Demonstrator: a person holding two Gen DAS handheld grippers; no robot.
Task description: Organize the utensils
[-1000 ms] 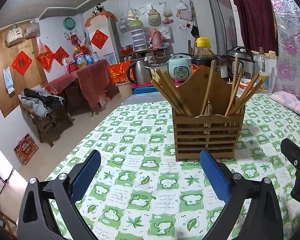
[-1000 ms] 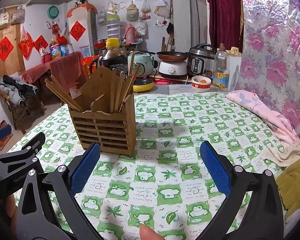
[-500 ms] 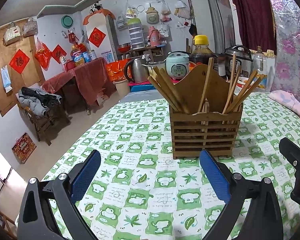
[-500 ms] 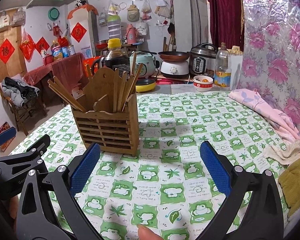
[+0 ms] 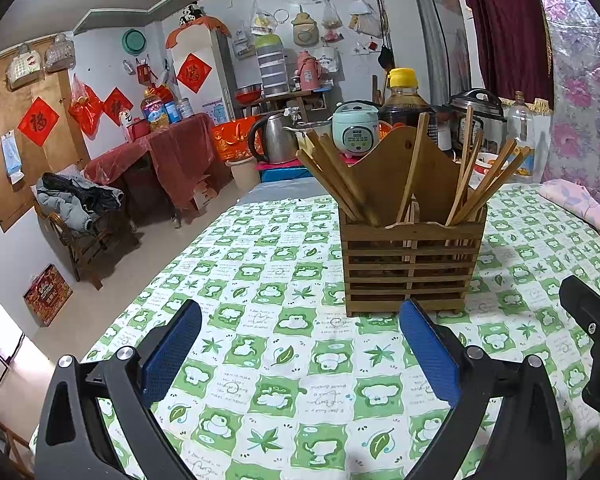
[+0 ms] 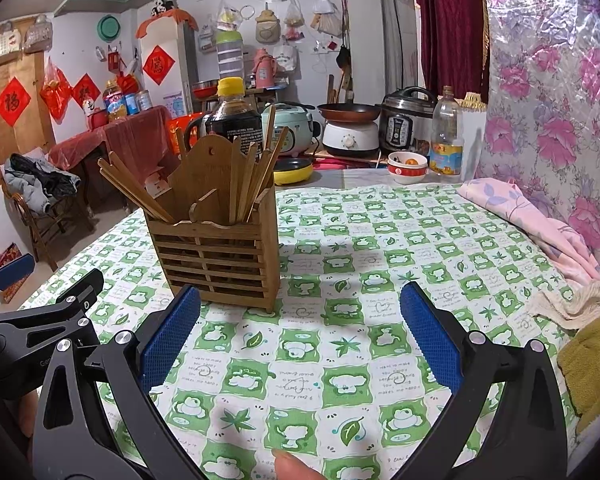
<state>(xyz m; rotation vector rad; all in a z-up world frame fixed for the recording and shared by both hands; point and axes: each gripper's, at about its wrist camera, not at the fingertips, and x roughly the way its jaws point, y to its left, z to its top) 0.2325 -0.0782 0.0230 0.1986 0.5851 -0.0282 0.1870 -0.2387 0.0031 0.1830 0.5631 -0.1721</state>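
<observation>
Standing upright at one o'clock of the wide-apart left gripper, the chopstick holder is sitting nearer it than the equally spread right gripper.

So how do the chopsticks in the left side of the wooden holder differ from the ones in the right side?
In the left wrist view, the left bunch of wooden chopsticks lies tight together, leaning left over the slatted wooden holder. The right bunch of wooden chopsticks fans apart, some near upright, others leaning right. Both are plain wood, standing tips up.
</observation>
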